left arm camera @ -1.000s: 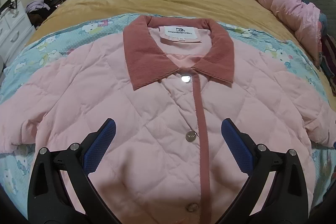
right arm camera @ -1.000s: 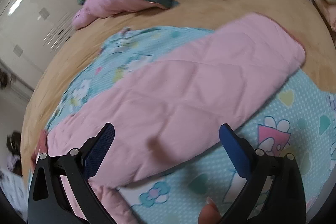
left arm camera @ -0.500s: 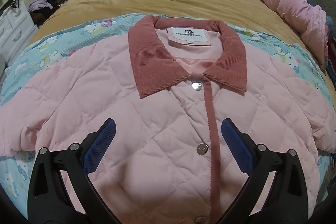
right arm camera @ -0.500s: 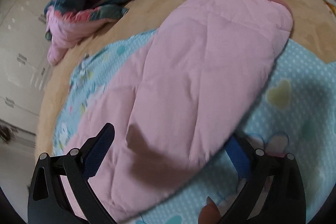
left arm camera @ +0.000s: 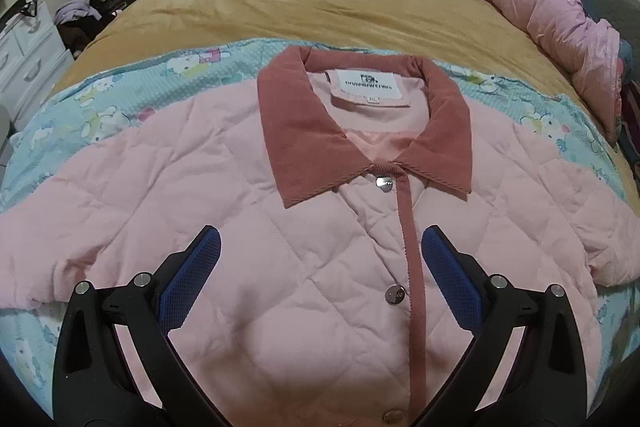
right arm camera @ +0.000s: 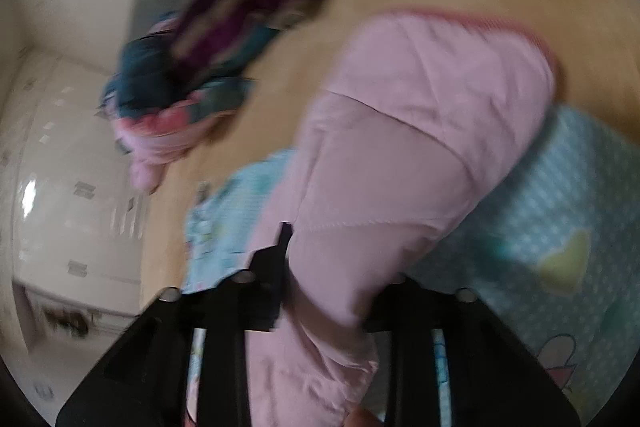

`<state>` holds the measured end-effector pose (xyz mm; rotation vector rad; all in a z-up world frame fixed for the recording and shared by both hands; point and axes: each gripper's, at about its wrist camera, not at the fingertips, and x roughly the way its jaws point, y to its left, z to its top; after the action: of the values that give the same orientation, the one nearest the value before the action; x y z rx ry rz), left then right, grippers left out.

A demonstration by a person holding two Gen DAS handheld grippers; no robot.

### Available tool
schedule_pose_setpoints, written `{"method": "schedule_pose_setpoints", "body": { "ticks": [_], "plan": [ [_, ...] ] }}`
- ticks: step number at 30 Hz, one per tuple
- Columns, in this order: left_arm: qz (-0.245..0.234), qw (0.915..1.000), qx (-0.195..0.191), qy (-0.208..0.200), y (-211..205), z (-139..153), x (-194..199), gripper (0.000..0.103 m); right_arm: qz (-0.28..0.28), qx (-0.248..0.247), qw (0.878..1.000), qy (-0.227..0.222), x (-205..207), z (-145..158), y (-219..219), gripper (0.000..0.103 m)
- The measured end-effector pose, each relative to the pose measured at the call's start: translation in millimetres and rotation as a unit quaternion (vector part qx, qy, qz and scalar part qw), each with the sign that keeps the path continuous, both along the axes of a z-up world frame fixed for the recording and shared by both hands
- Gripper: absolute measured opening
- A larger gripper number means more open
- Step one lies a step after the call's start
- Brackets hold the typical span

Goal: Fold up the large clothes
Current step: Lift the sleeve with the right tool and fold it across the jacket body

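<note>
Striped clothes pile (right arm camera: 260,7) motion-blurred

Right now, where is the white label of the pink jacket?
In the left wrist view, the white label sits upper centre, inside the open dark pink collar, above the top snap button.

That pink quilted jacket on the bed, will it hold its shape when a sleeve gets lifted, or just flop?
Probably flop: in the right wrist view the sleeve already bends and bunches where the right gripper is closing on it. The padded jacket looks puffy, so likely light for its bulk. Its quilted cloth seems matte, so it probably won't slip much.
</note>
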<state>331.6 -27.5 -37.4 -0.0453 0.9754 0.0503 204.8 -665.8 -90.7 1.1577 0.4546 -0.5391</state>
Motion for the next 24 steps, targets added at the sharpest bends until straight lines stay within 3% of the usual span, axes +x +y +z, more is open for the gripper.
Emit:
{"method": "schedule_pose_setpoints", "body": {
  "ticks": [4, 10, 16, 24],
  "plan": [
    [0.000, 1.0000, -0.003, -0.008, 6, 17, -6, 0.094, 0.062, -0.063, 0.995, -0.038, 12, 51, 26, 0.017],
    [0.002, 0.9994, -0.014, -0.032, 22, 49, -20, 0.094, 0.153, -0.138, 0.975, -0.080, 35, 120, 83, 0.017],
    [0.008, 0.9973, -0.023, -0.069, 43, 91, -36, 0.094, 0.210, -0.190, 0.955, -0.093, 45, 165, 137, 0.017],
    [0.015, 0.9958, -0.028, -0.086, 64, 119, -48, 0.094, 0.265, -0.237, 0.929, -0.104, 57, 205, 209, 0.017]
  ]
}}
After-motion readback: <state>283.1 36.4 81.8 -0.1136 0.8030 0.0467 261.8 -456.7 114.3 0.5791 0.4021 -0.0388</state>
